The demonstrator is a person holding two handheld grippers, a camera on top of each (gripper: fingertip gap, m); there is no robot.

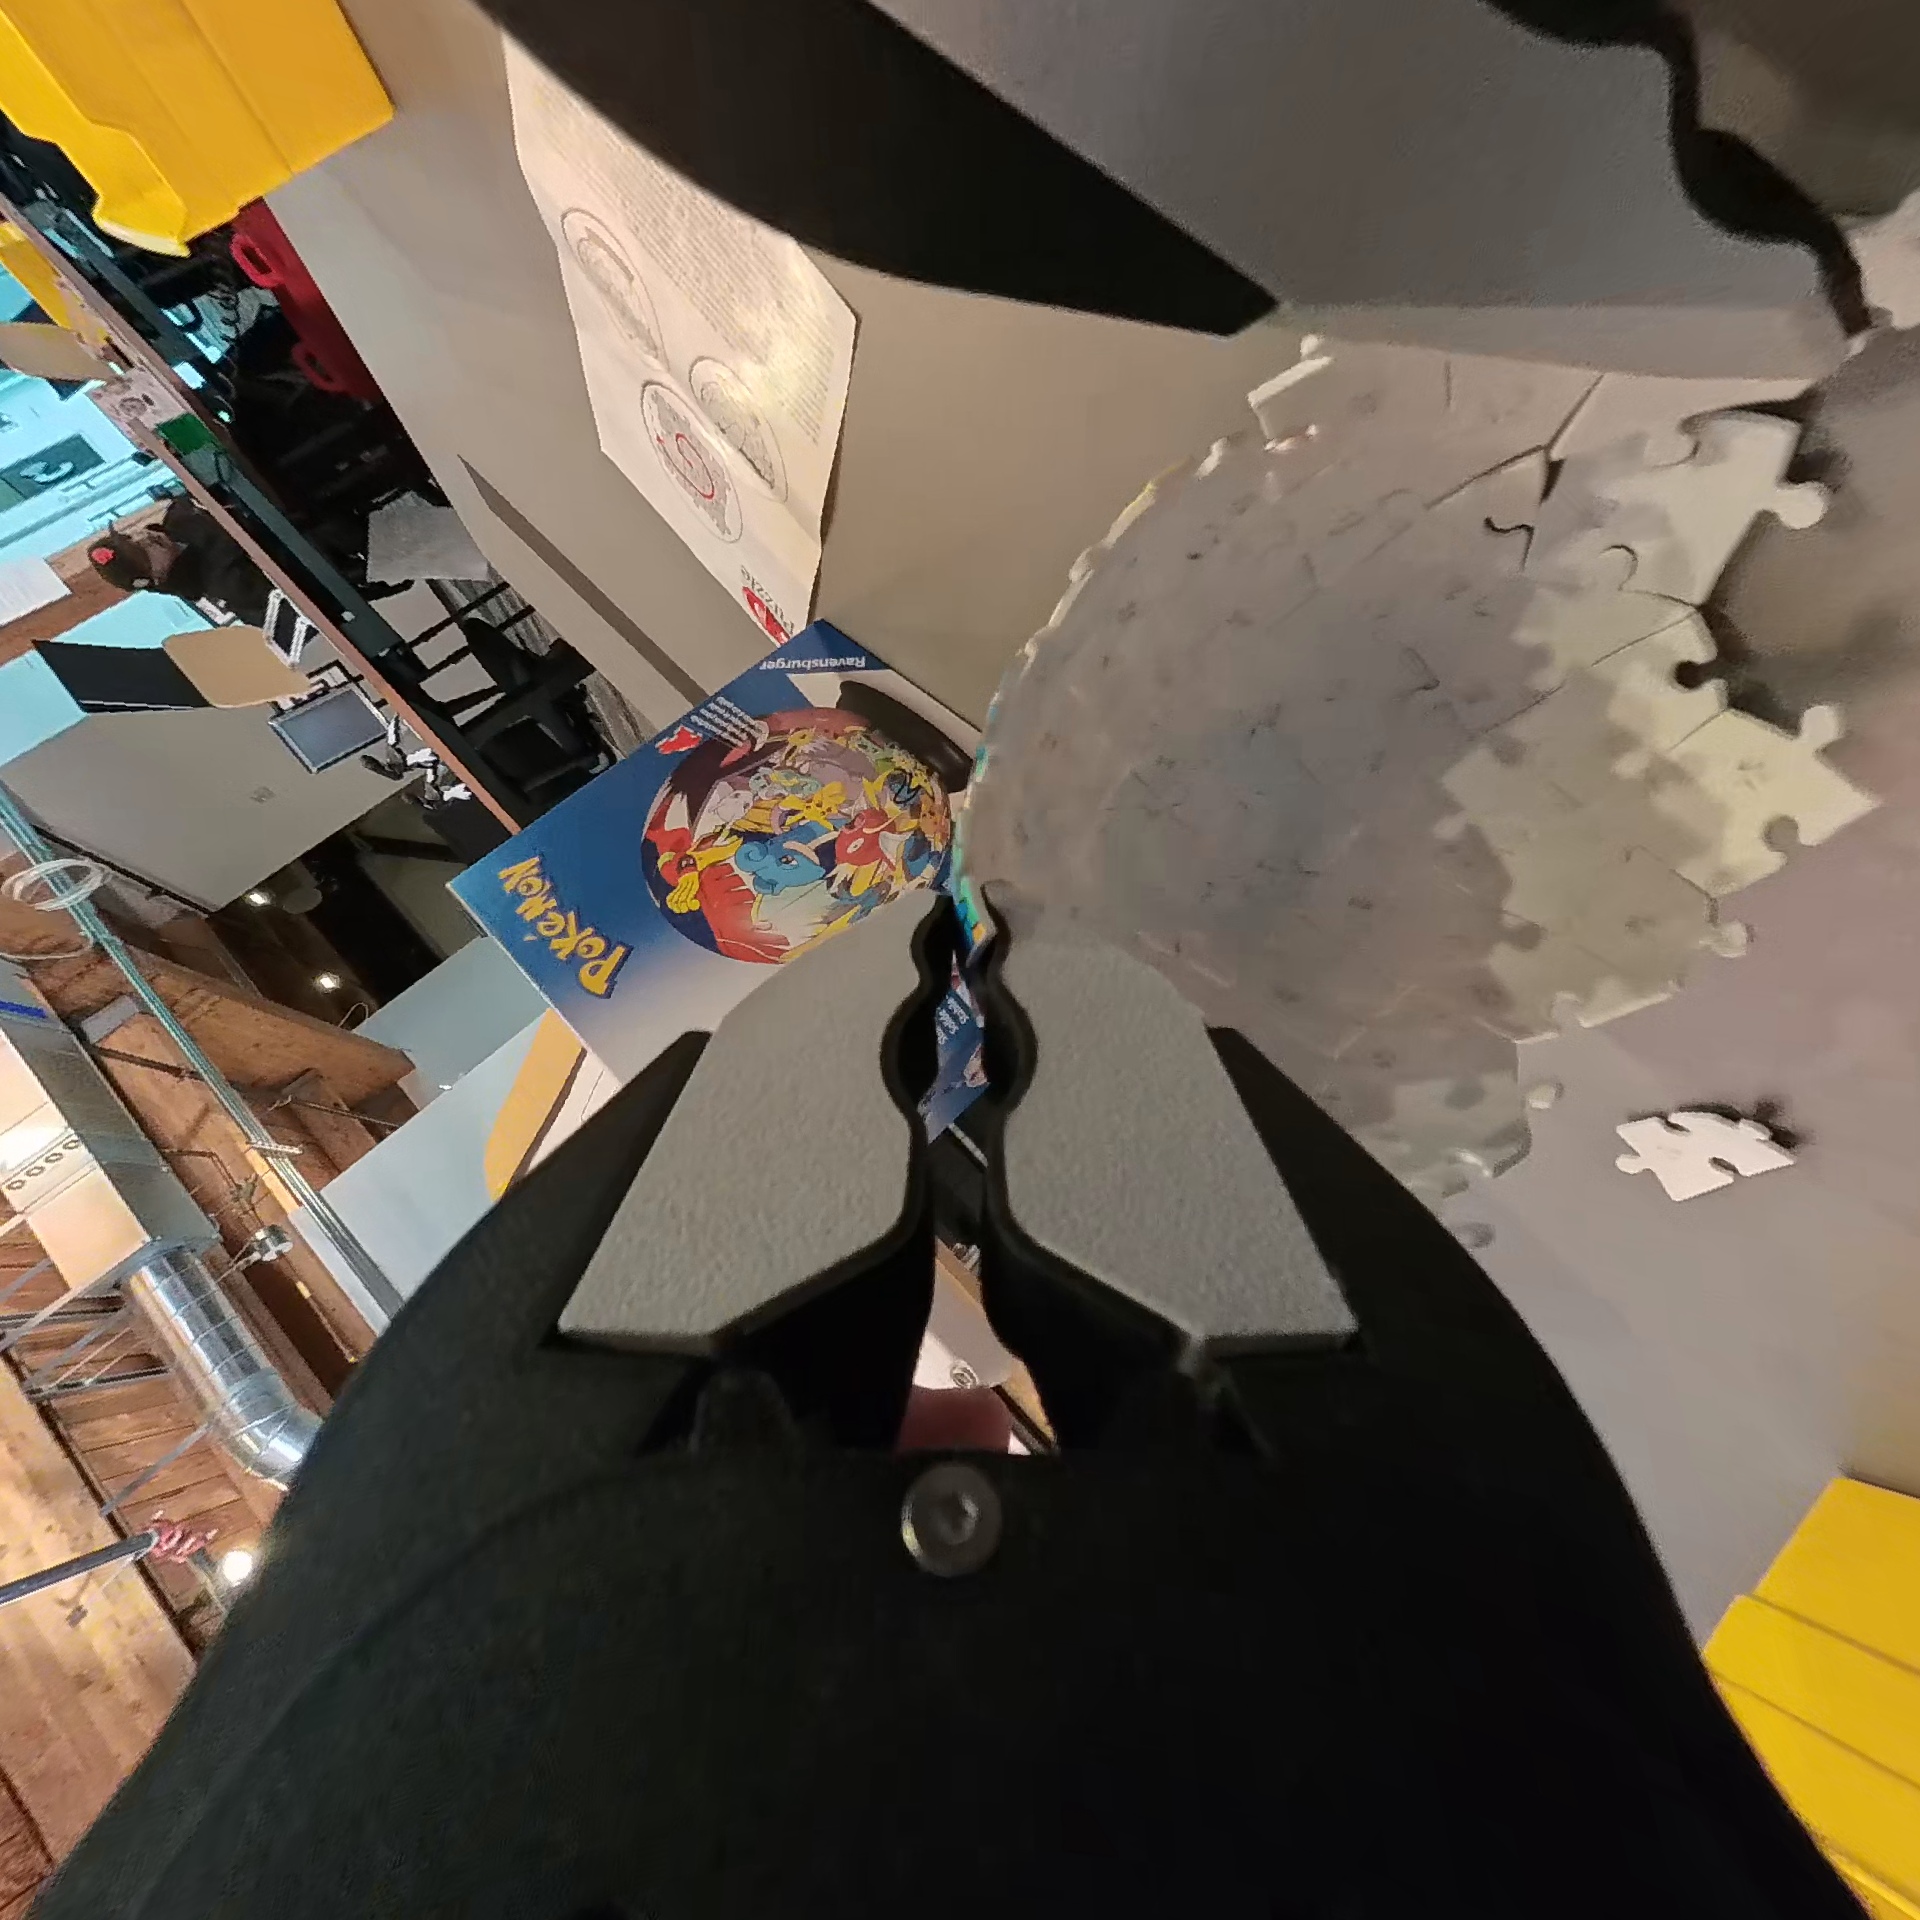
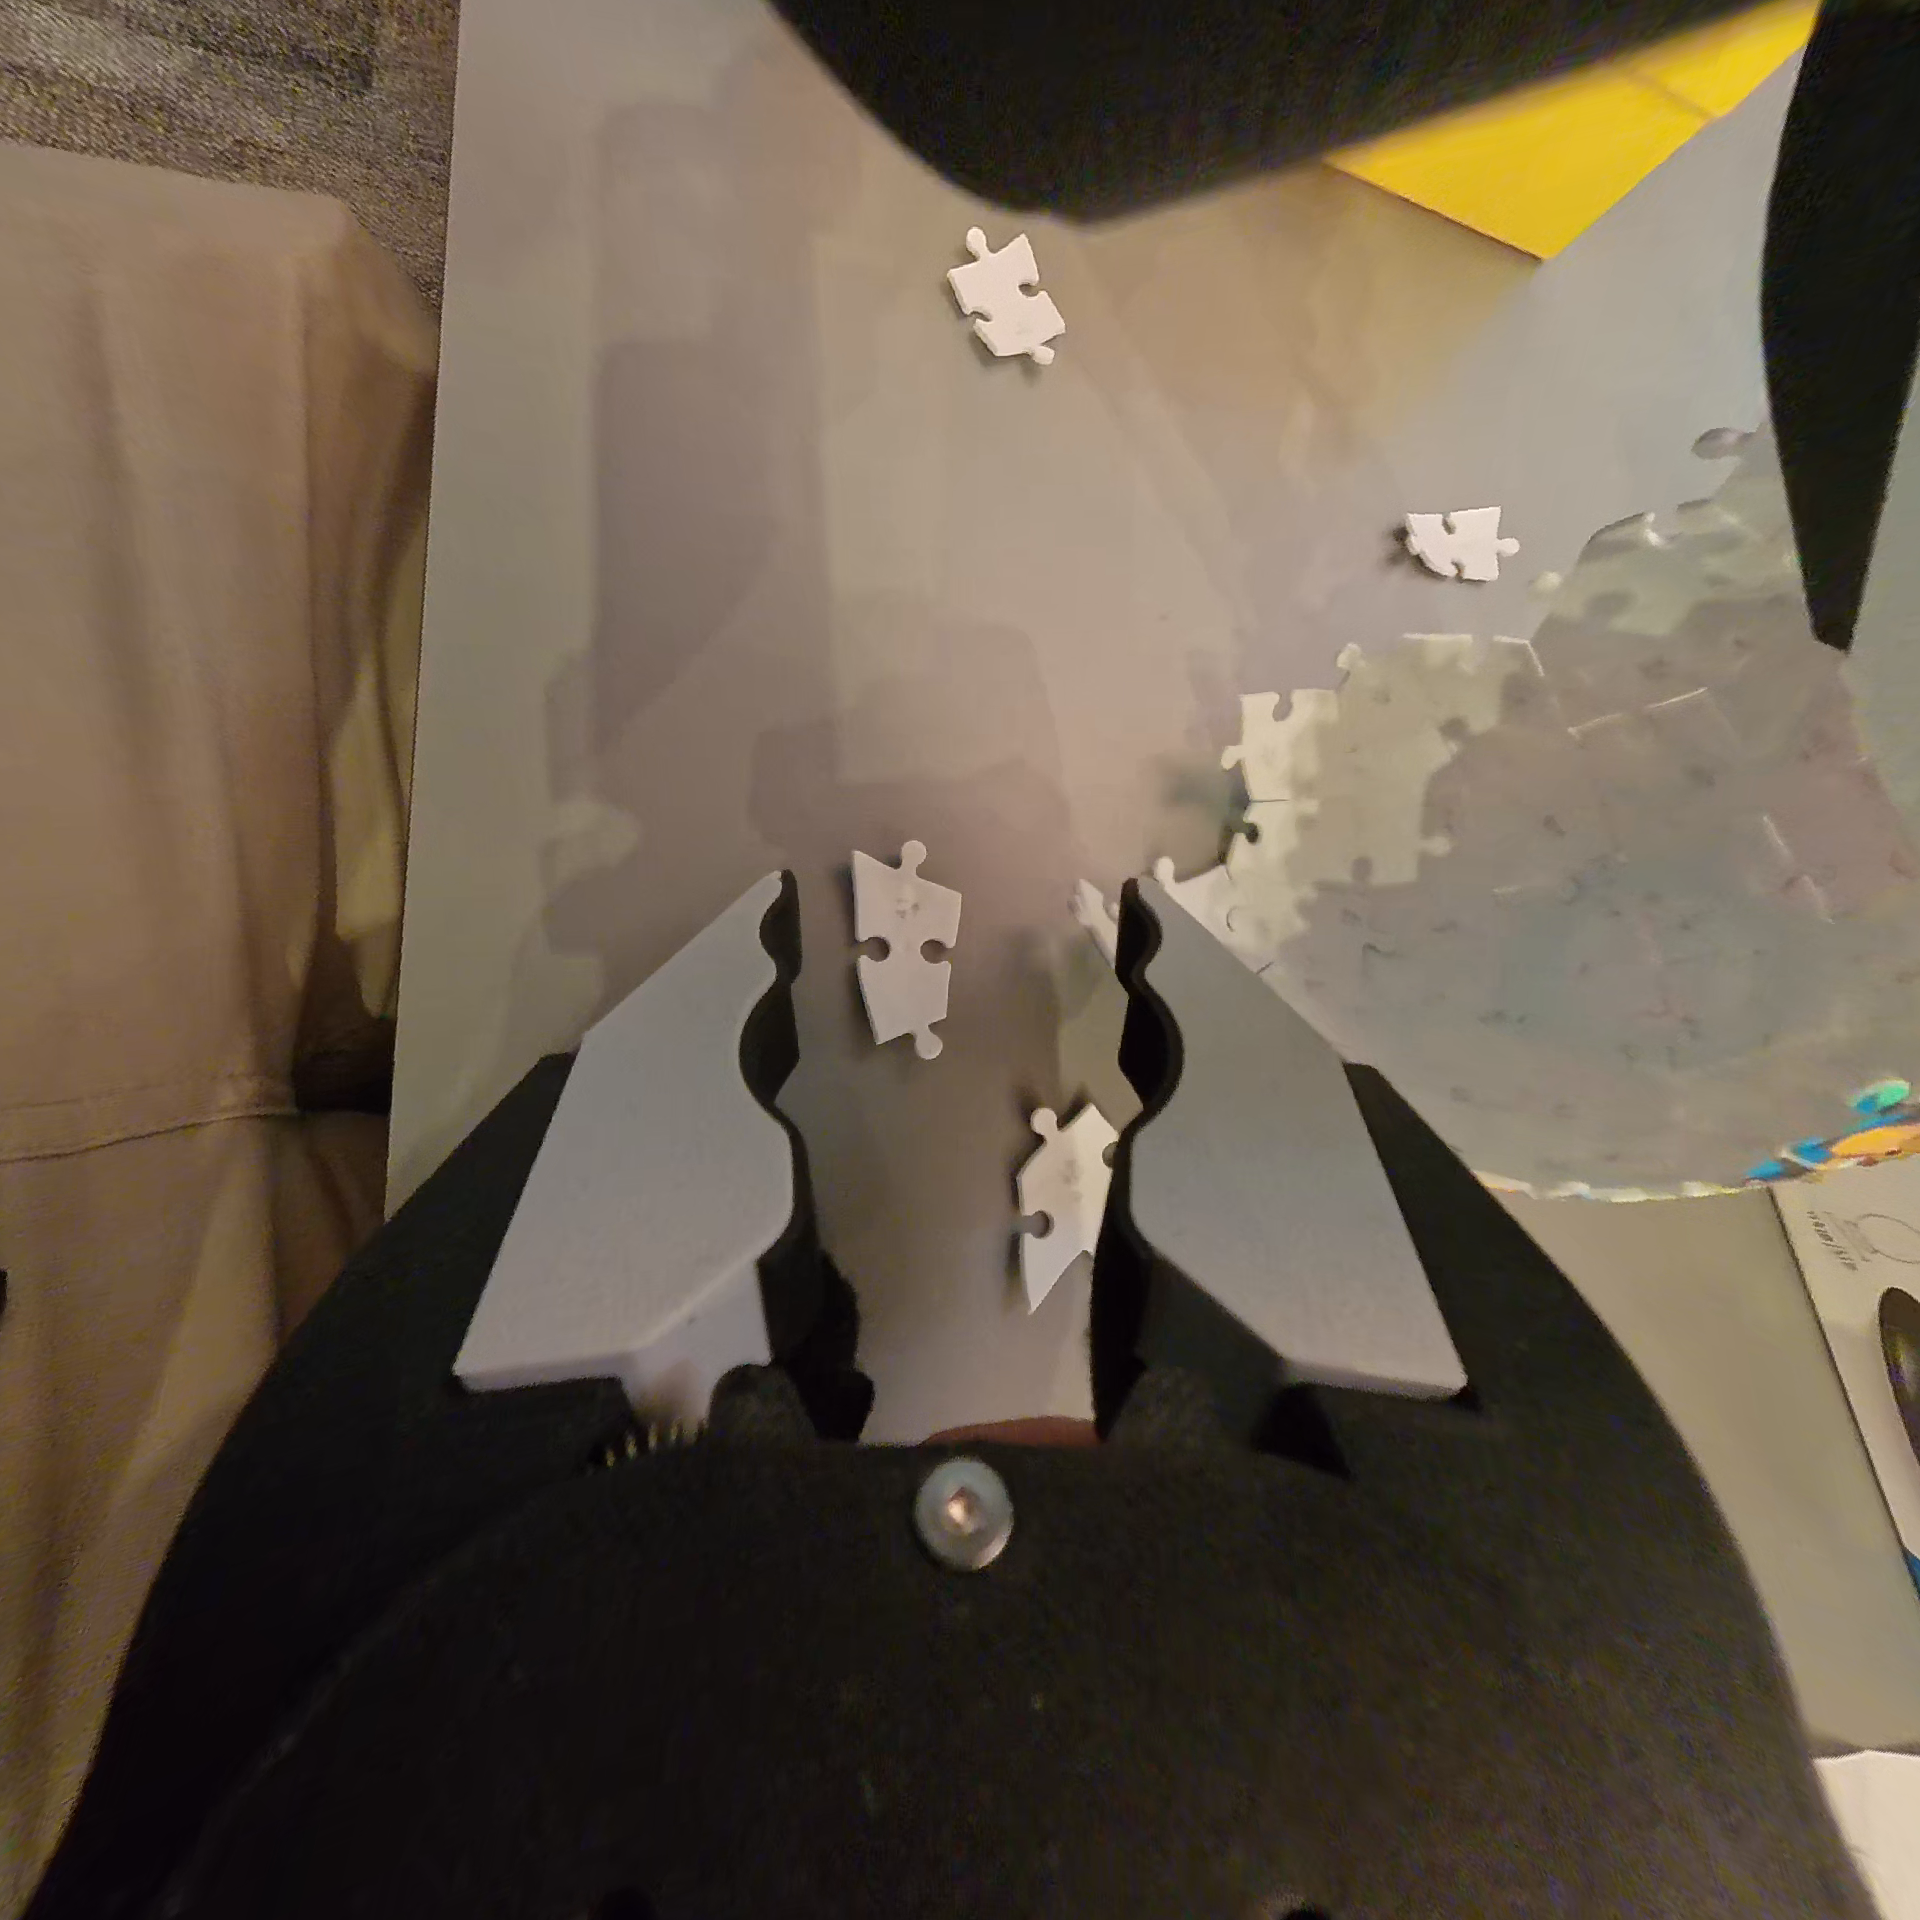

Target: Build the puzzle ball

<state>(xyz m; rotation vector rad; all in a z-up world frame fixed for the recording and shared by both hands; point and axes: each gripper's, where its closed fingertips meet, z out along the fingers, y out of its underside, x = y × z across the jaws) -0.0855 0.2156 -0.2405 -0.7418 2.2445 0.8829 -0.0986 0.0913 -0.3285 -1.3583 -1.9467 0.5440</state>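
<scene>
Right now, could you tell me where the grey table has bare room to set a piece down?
The table is bare between its left edge and the topmost loose piece. It is crowded near the open right gripper: a two-piece strip, another piece and the half-built puzzle ball, whose rim the left gripper pinches.

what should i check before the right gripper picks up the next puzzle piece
1. Left gripper shut on the rim of the puzzle ball shell: ok.
2. Right gripper open and empty: ok.
3. Joined pair of pieces between its fingertips, lying flat: ok.
4. Another loose piece crowds the right finger: not ok.
5. Which gap in the shell the pair fits: cannot tell.
</scene>
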